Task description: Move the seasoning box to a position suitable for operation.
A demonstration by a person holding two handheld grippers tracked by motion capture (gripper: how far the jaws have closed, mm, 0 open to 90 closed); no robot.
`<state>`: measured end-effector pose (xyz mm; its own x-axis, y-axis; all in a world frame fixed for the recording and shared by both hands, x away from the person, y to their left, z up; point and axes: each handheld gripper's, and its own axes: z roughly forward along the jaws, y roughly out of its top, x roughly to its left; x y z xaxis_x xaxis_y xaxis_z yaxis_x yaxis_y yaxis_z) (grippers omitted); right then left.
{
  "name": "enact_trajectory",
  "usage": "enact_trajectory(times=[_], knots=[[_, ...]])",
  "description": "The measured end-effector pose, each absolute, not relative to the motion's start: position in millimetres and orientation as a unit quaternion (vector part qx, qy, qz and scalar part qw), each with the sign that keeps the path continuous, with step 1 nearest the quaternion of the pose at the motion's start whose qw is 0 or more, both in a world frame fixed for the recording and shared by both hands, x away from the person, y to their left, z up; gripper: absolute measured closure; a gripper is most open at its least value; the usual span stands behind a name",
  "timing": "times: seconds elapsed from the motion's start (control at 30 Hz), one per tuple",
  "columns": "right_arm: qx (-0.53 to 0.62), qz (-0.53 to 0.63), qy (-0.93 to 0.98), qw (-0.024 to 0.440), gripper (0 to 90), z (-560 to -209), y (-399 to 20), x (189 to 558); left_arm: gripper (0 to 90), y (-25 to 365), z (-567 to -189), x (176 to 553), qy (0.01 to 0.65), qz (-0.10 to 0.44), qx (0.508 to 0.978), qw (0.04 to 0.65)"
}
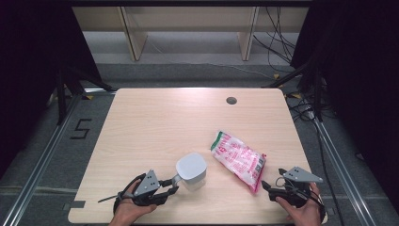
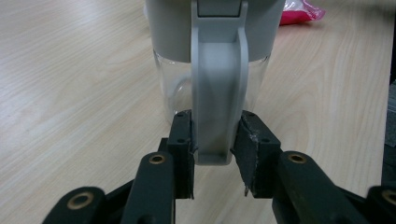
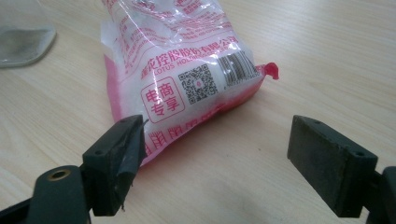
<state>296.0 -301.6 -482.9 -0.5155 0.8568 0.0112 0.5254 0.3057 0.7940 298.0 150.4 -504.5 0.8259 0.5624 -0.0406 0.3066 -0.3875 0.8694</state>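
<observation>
Our left claw clenched the jug's handle; beside the jug, our right claw gaped, bag ungrasped.

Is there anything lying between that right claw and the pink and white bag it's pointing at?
Nothing visible. The right claw stands open just short of the bag, with bare table between its jaws and the bag's near end. The jug sits off to the side, its handle clamped in the left claw.
</observation>
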Motion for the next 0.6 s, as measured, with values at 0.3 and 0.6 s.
enact_trajectory(times=[0.3, 0.6], knots=[[0.440, 0.388, 0.781, 0.214, 20.9, -483.3, -301.5, 296.8, 68.6, 141.0, -508.2, 307.6, 0.308, 0.165, 0.799, 0.489], [0.439, 0.384, 0.781, 0.221, 20.9, -483.1, -302.1, 297.0, 68.6, 133.6, -508.5, 325.0, 0.330, 0.181, 0.787, 0.489]])
